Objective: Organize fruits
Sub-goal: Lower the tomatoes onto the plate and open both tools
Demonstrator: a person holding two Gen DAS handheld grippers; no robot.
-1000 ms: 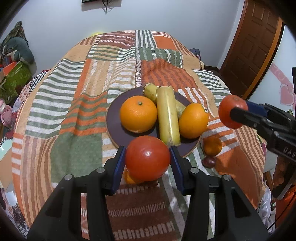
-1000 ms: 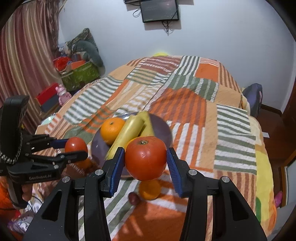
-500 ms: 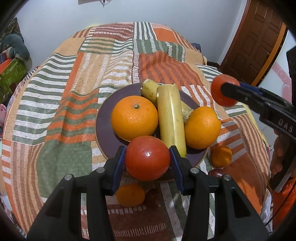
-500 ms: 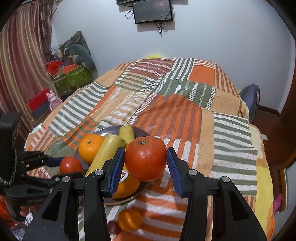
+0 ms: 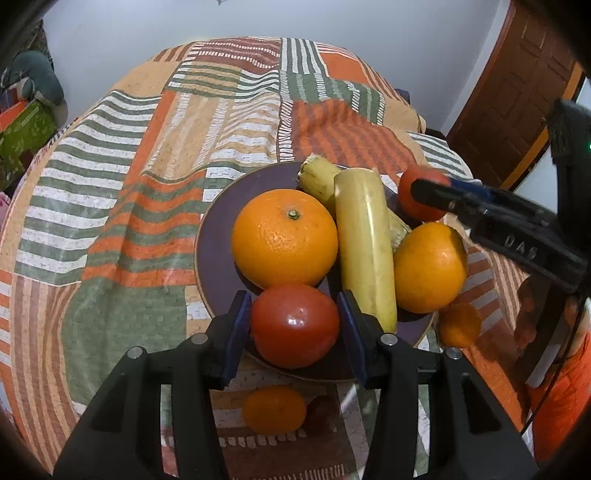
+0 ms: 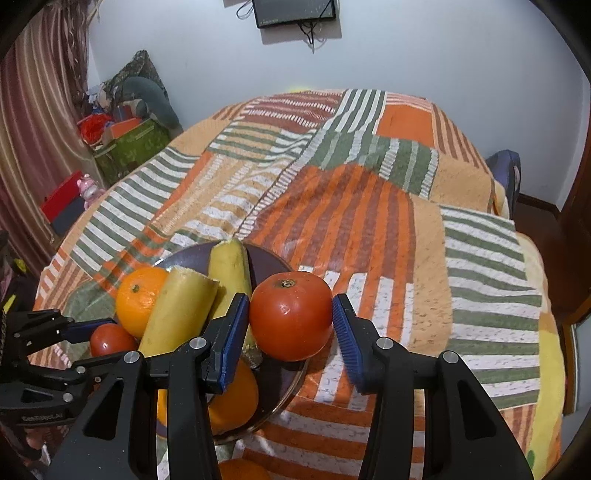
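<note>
A dark round plate (image 5: 214, 236) on the patchwork cloth holds two oranges (image 5: 284, 238), (image 5: 428, 267) and two yellow banana pieces (image 5: 364, 240). My left gripper (image 5: 294, 326) is shut on a red tomato (image 5: 294, 325) over the plate's near rim. My right gripper (image 6: 291, 317) is shut on another red tomato (image 6: 291, 314) over the plate's (image 6: 266, 258) right edge; it shows in the left wrist view (image 5: 421, 192) at the plate's far right. A small mandarin (image 5: 273, 410) and a dark small fruit (image 5: 321, 410) lie on the cloth in front of the plate. Another mandarin (image 5: 460, 325) lies to the plate's right.
The cloth-covered round table (image 6: 369, 184) drops off at its edges. A wooden door (image 5: 509, 92) stands at the right. Boxes and soft toys (image 6: 129, 144) are piled at the left wall. A wall screen (image 6: 295, 13) hangs behind.
Both grippers have moved forward with their tomatoes. The left tomato now hangs over the plate's near rim, and the right tomato has come in over the plate's right edge.
</note>
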